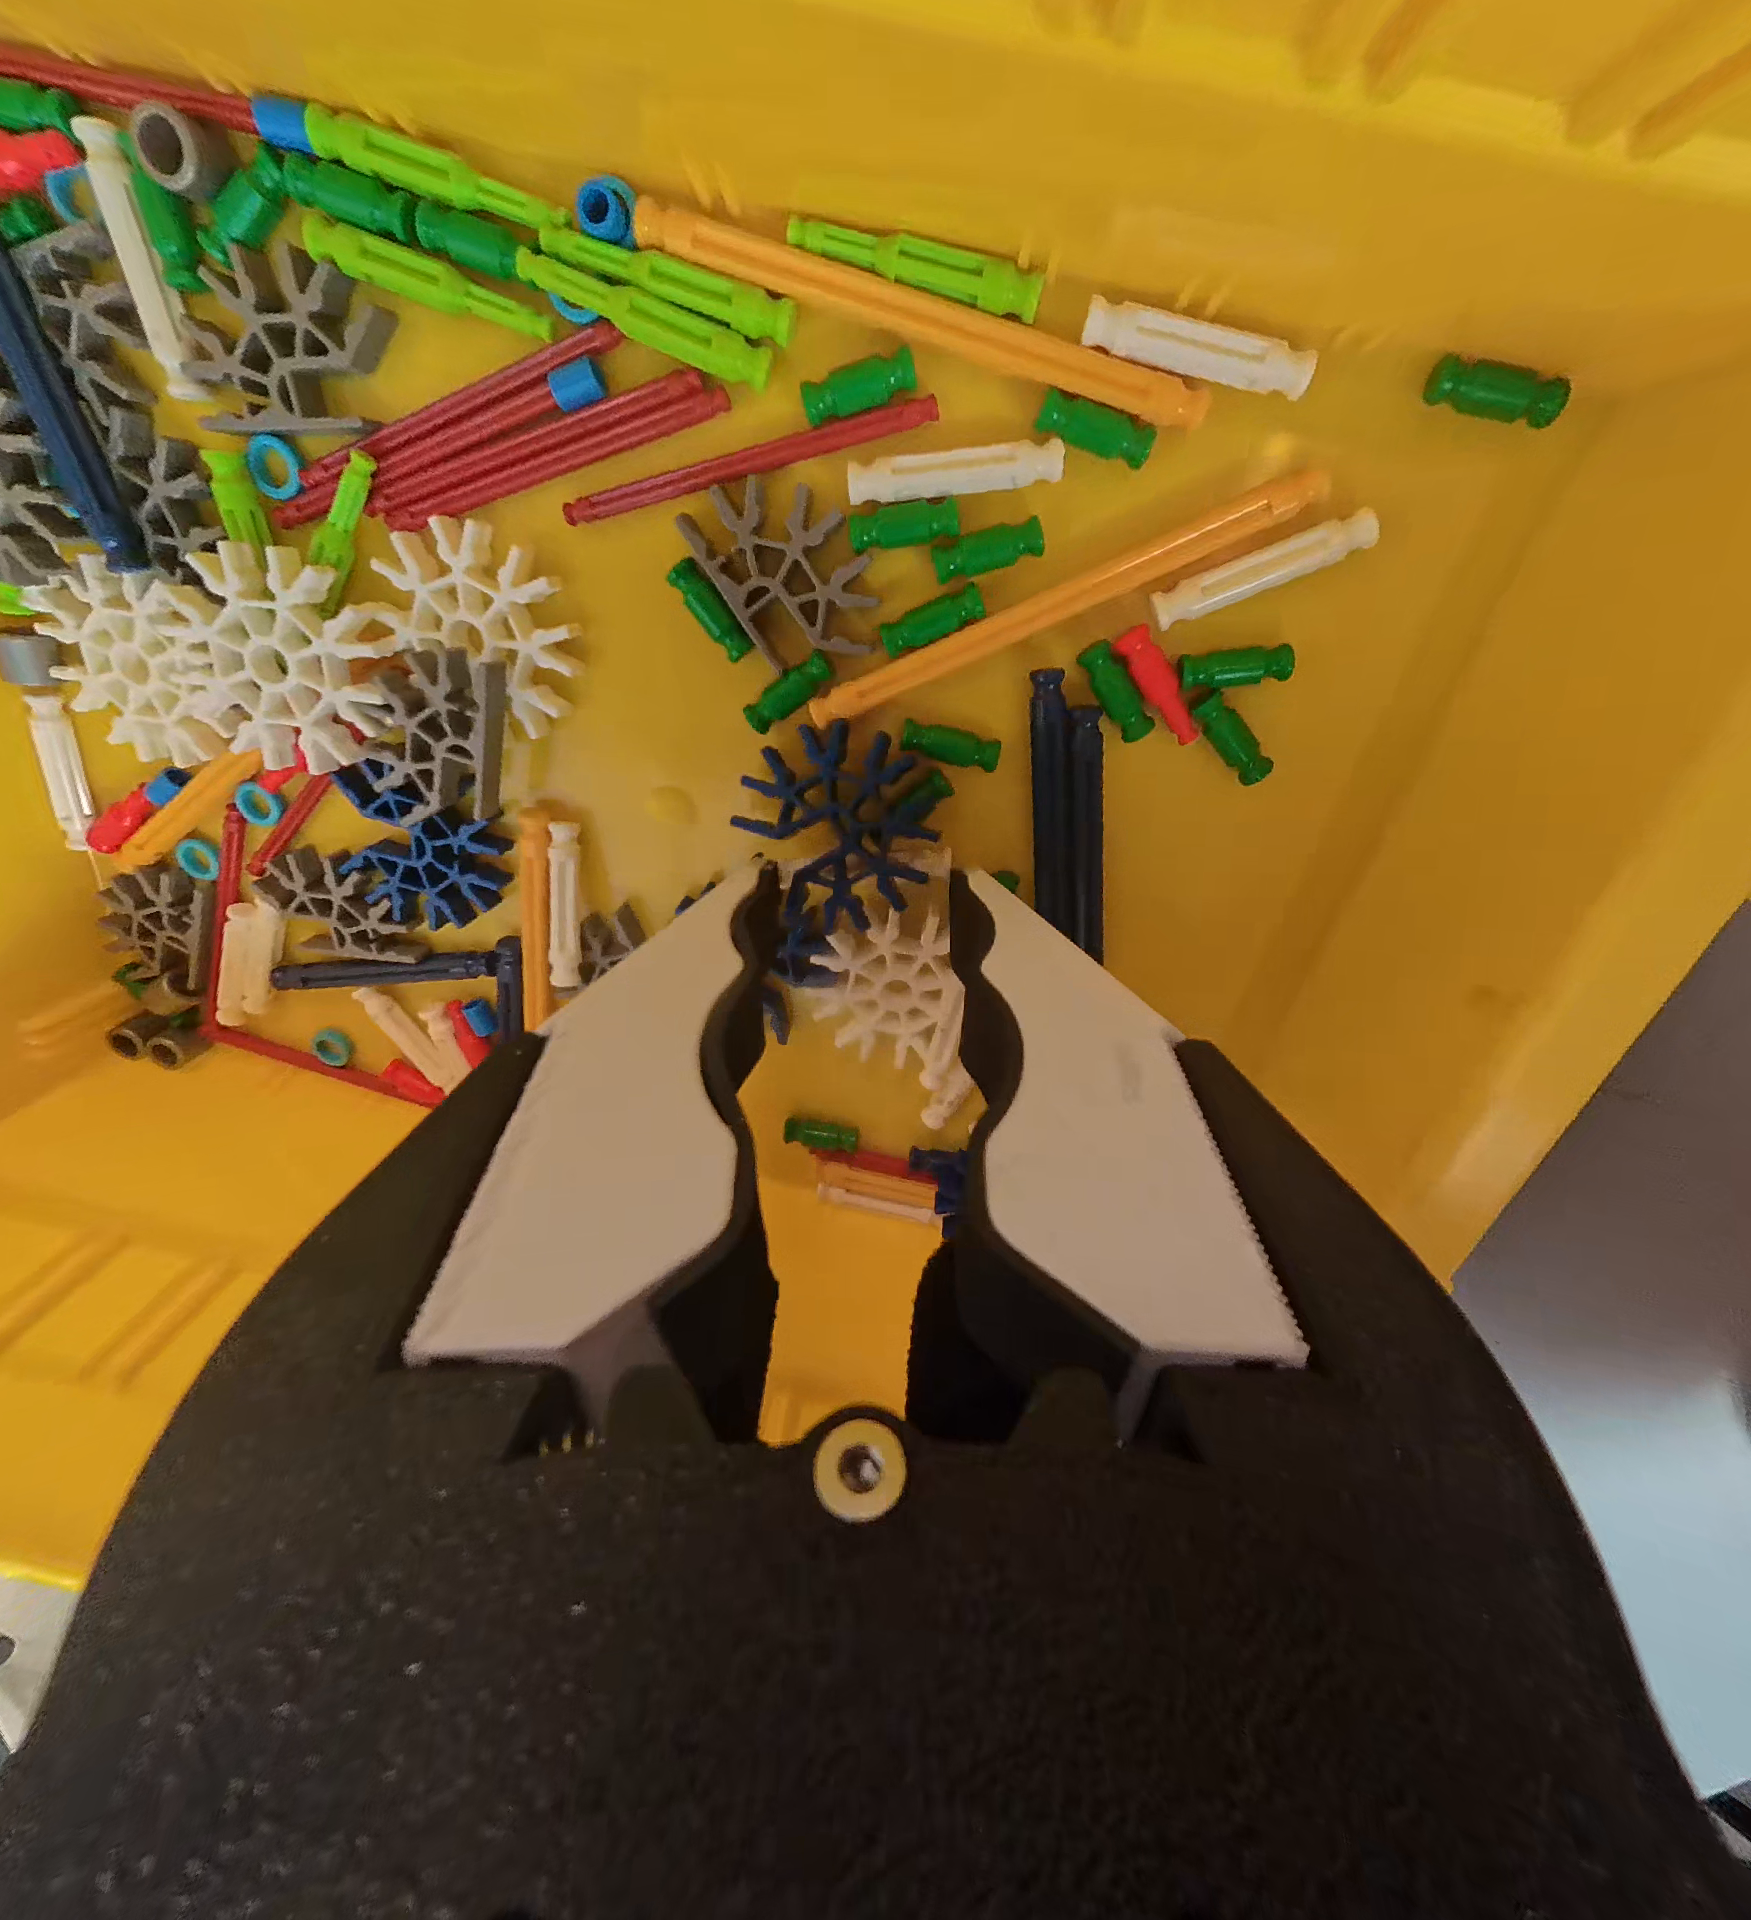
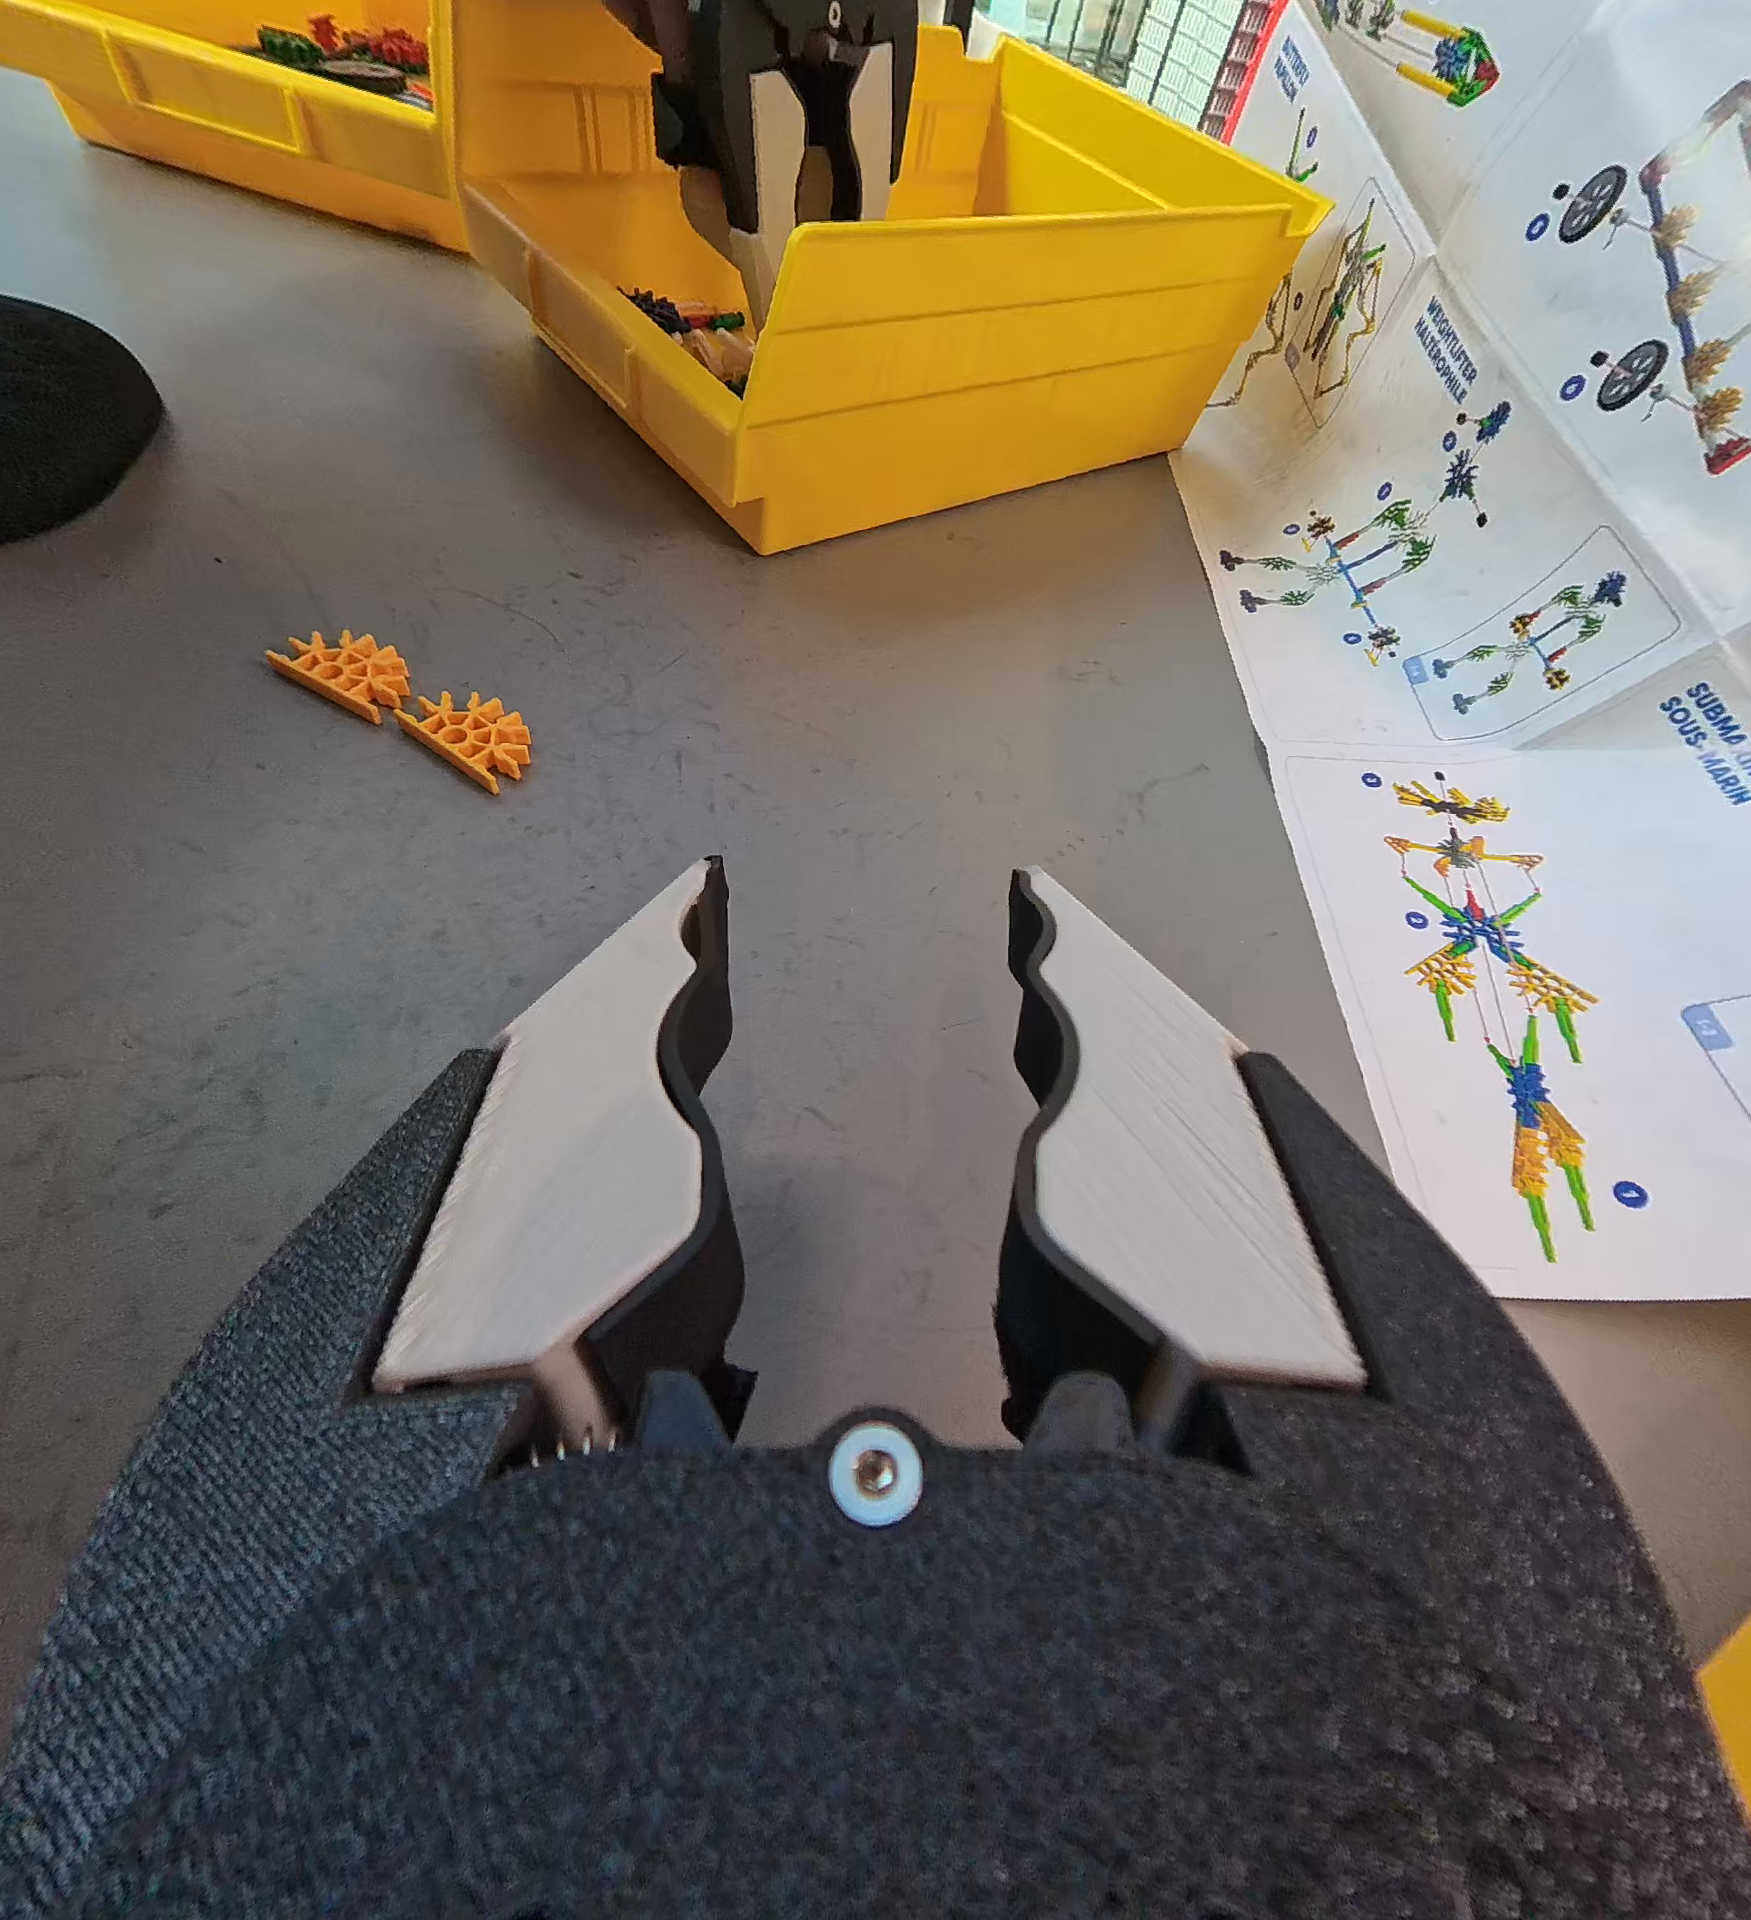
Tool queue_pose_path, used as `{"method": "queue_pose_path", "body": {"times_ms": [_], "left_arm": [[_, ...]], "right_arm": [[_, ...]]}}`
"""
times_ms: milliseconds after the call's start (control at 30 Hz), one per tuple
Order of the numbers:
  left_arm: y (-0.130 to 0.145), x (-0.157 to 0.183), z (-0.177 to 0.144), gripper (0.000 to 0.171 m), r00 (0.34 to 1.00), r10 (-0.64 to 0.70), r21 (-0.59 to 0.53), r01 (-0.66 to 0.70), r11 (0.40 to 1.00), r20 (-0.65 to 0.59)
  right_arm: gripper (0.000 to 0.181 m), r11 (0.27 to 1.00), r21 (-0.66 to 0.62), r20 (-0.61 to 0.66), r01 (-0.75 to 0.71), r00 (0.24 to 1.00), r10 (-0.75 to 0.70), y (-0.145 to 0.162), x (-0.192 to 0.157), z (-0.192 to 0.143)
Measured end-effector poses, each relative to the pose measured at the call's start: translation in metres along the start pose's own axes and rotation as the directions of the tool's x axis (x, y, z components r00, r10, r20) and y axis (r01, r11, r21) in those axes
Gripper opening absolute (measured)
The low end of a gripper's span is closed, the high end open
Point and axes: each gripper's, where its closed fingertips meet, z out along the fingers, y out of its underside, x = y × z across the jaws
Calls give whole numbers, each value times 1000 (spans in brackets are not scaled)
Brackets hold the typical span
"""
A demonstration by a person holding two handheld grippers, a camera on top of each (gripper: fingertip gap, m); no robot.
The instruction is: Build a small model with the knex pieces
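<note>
Left gripper (image 1: 855, 883) fingers parted around blue connector (image 1: 835, 821); right gripper (image 2: 866, 868) wide, empty.

The left tool (image 1: 855, 878) has a rough, grainy matt black plastic body; its fingers (image 1: 601, 1122) are faced in smooth pale grey plastic with fine print lines and black liners. The yellow bin (image 1: 1370, 852) is glossy moulded plastic, and the rods and connectors (image 1: 829, 821) inside look like hard, slightly shiny plastic. The right tool (image 2: 866, 868) has the same finish, with a metal screw (image 2: 873, 1473). The grey surface (image 2: 850, 707) is matt and scuffed. The instruction sheet (image 2: 1629, 935) is glossy creased paper.
</note>
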Motion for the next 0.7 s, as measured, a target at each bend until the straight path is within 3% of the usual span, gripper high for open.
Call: {"method": "queue_pose_path", "body": {"times_ms": [233,433,533,700], "left_arm": [[-12,-8,-43,32,984,-23,156,-5,988,179],[-24,14,-91,32,949,-62,325,-44,945,310],[-34,47,-99,32,960,-54,410,-67,909,275],[-73,140,-91,33,994,52,566,-99,819,98]], "right_arm": [[51,1000,-2,0,3,1000,-3,0,0,0],[51,1000,-13,3,9,1000,-9,2,-1,2],[51,1000,-19,3,16,1000,-16,2,-2,3],[51,1000,-16,1,9,1000,-9,2,-1,2]]}}
